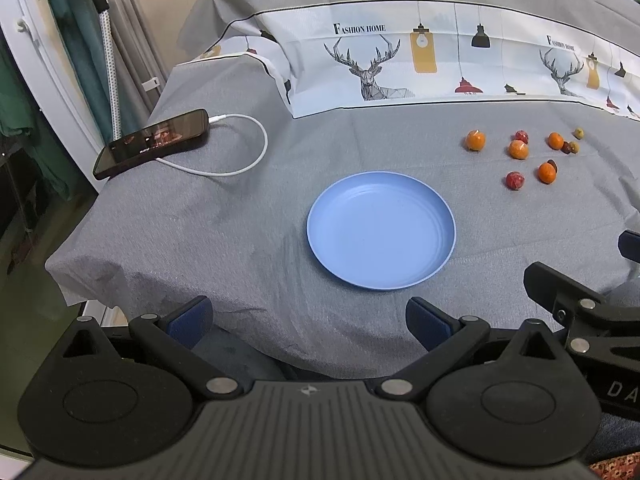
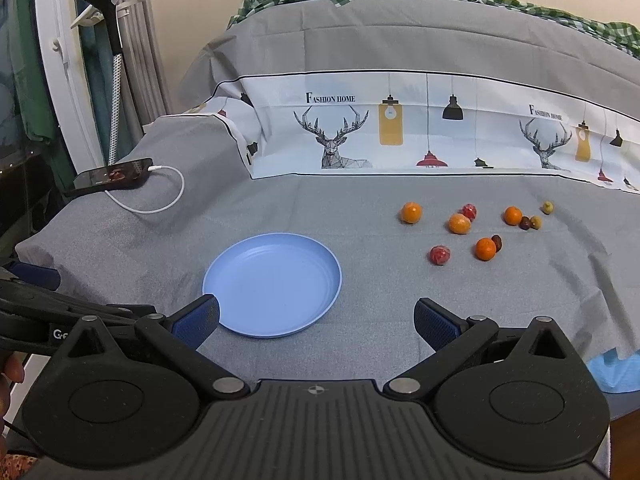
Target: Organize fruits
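Right wrist view: fruits [image 2: 486, 249] well beyond the wide-open, empty right gripper [image 2: 316, 320]

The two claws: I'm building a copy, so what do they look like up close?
Left claw and right claw match: matte black linkage arms with silver pivot pins, blue textured fingertip pads, round black hubs, a ribbed grey body bearing a small crosshair mark.
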{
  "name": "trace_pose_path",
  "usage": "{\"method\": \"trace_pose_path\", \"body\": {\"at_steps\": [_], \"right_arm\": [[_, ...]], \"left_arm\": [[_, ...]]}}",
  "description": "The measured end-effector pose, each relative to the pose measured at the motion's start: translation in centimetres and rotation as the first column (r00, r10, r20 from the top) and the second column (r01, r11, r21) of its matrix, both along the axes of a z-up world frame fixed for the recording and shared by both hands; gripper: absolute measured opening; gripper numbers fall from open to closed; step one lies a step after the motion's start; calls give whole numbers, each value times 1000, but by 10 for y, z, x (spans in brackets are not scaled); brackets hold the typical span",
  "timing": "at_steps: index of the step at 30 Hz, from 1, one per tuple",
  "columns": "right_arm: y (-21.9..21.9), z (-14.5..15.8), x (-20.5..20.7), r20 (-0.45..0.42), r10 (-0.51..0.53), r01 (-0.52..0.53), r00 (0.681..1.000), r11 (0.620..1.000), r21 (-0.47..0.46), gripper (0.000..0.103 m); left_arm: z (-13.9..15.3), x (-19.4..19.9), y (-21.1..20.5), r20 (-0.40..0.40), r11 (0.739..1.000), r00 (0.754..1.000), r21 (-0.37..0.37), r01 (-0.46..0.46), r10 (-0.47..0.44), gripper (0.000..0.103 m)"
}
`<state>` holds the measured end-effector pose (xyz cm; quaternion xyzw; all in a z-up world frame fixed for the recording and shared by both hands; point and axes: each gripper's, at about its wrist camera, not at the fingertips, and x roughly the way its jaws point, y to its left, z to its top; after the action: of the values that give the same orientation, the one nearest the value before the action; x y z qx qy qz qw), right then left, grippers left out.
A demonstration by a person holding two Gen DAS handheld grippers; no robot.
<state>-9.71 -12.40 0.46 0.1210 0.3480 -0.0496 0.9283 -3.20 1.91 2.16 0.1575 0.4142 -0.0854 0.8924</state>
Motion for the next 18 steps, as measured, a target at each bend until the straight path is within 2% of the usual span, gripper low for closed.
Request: {"method": "trace_pose_path", "body": {"at_steps": [12, 18], "right_arm": [[-1, -7, 4, -20, 4, -3, 1000, 1000, 21, 103], [-11, -15, 11, -30, 1, 1, 1000, 998, 55, 103]], "left_arm": [[-7, 3, -2, -22, 1000, 1000, 14, -7, 8, 103], [-10, 17, -5, -105, 1000, 994, -3, -15, 14, 103]]}}
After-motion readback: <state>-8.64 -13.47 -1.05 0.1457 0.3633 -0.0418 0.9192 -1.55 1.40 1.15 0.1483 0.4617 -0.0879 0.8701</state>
